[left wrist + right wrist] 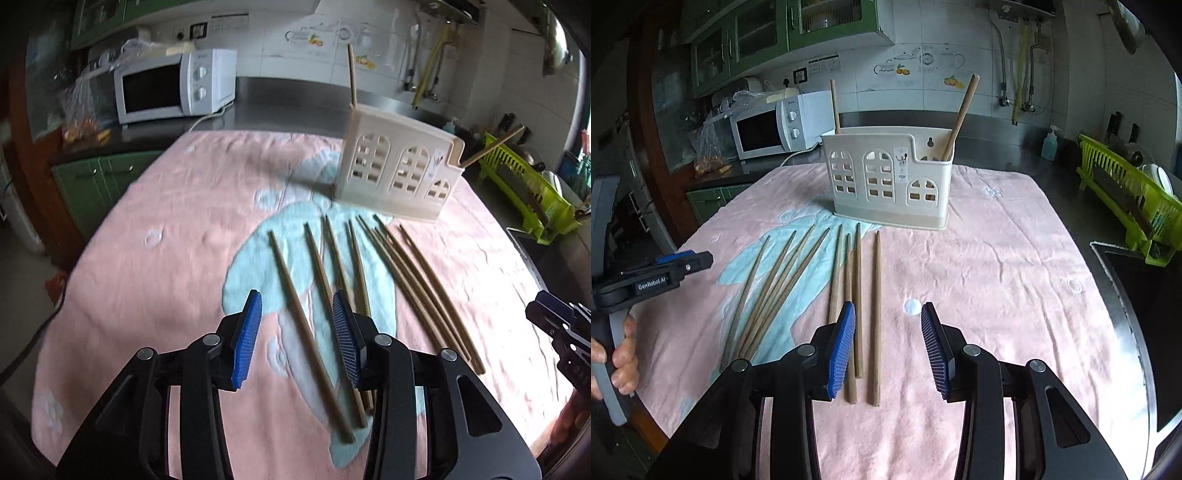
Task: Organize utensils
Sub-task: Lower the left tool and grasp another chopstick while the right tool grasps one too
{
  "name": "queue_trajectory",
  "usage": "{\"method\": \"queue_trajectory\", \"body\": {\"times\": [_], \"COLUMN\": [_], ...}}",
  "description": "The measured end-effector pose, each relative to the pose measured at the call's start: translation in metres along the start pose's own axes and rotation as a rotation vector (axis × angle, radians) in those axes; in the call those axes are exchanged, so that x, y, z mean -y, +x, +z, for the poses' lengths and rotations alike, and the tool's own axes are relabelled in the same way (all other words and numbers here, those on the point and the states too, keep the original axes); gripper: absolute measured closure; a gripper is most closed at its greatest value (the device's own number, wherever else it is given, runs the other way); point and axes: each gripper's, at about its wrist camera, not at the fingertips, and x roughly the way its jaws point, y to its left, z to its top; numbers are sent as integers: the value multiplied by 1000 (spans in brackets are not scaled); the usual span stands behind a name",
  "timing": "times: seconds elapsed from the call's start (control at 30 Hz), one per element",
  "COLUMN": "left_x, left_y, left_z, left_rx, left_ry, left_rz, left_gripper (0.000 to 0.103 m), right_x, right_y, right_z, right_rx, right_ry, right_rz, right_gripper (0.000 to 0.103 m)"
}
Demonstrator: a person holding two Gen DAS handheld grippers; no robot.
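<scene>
Several wooden chopsticks [310, 332] [876, 314] lie loose on the pink and pale blue towel [166, 240] [997, 277]. Behind them stands a cream utensil holder [400, 170] [892, 177] with arched cut-outs; two chopsticks stand in it, one at each end. My left gripper [297, 338] is open and empty, low over the nearest chopstick, which lies between its blue pads. My right gripper [888, 347] is open and empty, just above the right-hand chopsticks. The left gripper also shows in the right wrist view [683, 264], held in a hand.
A white microwave [173, 86] [775, 125] stands on the counter at the back left. A lime green dish rack [528, 184] [1126, 199] sits to the right beside a dark sink. A soap bottle [1050, 144] stands behind the towel.
</scene>
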Motion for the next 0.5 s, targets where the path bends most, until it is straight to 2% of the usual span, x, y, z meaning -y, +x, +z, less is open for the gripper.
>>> {"method": "queue_trajectory", "body": {"times": [0.17,0.23,0.3,0.5], "left_x": [3,4,7,14], "left_y": [19,25,31,33], "left_z": [-36,-46,-50,-52], "left_rx": [-82,-100,-118,-127], "left_ry": [-39,-41,-38,-43], "left_rz": [-4,4,8,-26], "left_gripper": [78,78,83,83], "right_x": [3,5,7,9], "right_y": [14,17,20,27], "right_z": [-19,-24,-29,-34], "right_rx": [-41,-53,-63,-84], "right_ry": [34,45,56,66], "right_rz": [9,6,5,13], "right_gripper": [66,66,66,66]}}
